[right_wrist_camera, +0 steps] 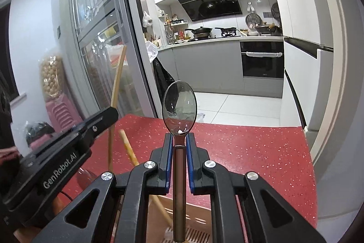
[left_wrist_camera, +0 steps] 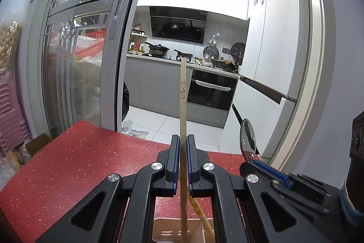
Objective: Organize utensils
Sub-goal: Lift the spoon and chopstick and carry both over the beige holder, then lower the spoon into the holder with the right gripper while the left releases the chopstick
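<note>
Chopstick (left_wrist_camera: 183,92) being clamped in left gripper (left_wrist_camera: 183,147); spoon (right_wrist_camera: 179,106) being clamped in right gripper (right_wrist_camera: 179,145), above near tray (right_wrist_camera: 195,218) holding second chopstick (right_wrist_camera: 159,206).

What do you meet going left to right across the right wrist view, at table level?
Left gripper → chopstick it holds → loose chopstick → spoon in the right gripper → bare red table.

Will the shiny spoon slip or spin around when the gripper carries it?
The spoon looks like smooth polished metal, so it could slip. The right gripper pinches only its thin neck, with the long handle hanging below, so it may swivel. It looks stiff, unlikely to bend.
</note>
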`<state>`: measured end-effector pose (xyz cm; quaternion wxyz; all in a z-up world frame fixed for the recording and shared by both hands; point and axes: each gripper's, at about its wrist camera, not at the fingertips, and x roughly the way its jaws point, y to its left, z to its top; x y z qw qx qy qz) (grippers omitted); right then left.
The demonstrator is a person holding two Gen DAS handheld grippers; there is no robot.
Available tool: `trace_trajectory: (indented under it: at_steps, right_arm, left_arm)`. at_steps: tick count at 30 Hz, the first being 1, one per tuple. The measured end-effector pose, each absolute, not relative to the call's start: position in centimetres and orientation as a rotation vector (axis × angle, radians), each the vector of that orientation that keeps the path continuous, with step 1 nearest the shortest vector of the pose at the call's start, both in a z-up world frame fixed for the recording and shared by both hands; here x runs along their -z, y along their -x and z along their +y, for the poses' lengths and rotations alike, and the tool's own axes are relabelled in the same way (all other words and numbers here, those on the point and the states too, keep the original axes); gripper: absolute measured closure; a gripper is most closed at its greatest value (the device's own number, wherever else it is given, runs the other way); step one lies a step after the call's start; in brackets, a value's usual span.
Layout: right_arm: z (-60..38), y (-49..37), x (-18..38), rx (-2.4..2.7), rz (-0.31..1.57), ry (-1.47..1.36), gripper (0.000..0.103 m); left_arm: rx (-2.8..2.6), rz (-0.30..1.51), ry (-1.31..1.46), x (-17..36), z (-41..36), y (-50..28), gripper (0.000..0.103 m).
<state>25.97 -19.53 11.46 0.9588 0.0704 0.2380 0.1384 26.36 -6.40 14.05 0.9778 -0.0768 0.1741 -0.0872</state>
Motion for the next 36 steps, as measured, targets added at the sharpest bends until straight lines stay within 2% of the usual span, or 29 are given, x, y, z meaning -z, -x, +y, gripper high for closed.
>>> trace_trajectory:
  at_steps: [14,26,28,30,34,36]
  right_arm:
    - [-19.8,-23.8,-8.2,-0.282,0.531,-0.075,0.091]
    - [-19.9,-24.0,-7.5,-0.319,0.628,-0.103,0.09]
    - [-19.9,-24.0,-7.7,-0.324,0.639,-0.115,0.085]
    - [-20.1,-23.9,-7.9,-0.326,0.642,-0.131,0.07]
    - [-20.5,-23.2,-8.7,-0.329,0.639,-0.16,0.064]
    - [-20.6,-22.5,-9.1,-0.337,0.645,-0.17,0.057]
  left_arm:
    - [0.156,0.467,0.043,-10.9,-7.0,-24.8,0.071]
    - [0.159,0.591,-0.007,-11.2,-6.4,-23.4,0.071]
    - [0.164,0.589,-0.008,-11.7,-6.3,-22.8,0.071]
    - [0.171,0.591,-0.013,-12.1,-6.2,-22.2,0.071]
    - [0.172,0.61,-0.023,-12.5,-5.7,-20.9,0.071]
    - [0.169,0.631,-0.019,-12.6,-5.2,-20.3,0.071]
